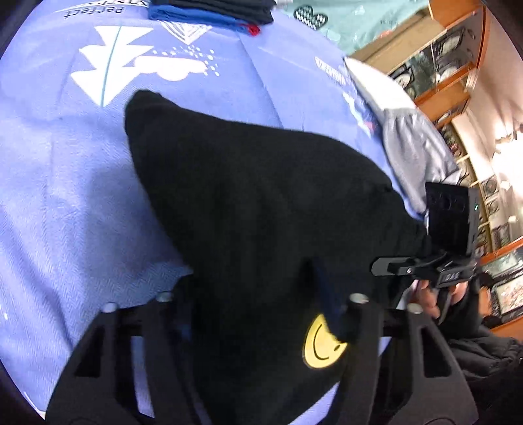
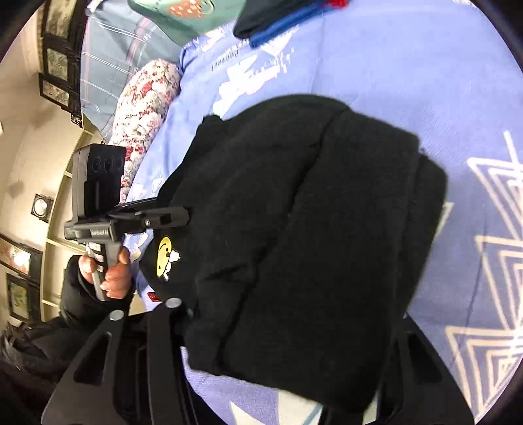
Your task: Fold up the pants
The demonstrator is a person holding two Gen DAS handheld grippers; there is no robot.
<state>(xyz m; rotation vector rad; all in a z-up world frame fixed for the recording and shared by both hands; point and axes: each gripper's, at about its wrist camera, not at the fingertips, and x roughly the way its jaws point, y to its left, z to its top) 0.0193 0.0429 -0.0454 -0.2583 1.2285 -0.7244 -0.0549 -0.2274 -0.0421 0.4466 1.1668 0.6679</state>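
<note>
Black fleece pants (image 1: 261,212) with a yellow smiley patch (image 1: 322,343) lie folded on a lavender bedspread (image 1: 65,196). They also show in the right wrist view (image 2: 310,229), patch (image 2: 163,256) at their left edge. My left gripper (image 1: 261,304) sits over the near edge of the pants; cloth covers the gap between its fingers, so its state is hidden. It shows from the side in the right wrist view (image 2: 183,217), tips at the pants' edge. My right gripper (image 2: 284,327) is likewise buried under the pants; in the left wrist view (image 1: 379,264) its tips touch the cloth.
A stack of folded dark and blue clothes (image 1: 212,13) lies at the far end of the bed. A grey garment (image 1: 412,150) lies at the bed's right edge, a floral pillow (image 2: 143,98) at the other side. Wooden shelves (image 1: 457,65) stand beyond.
</note>
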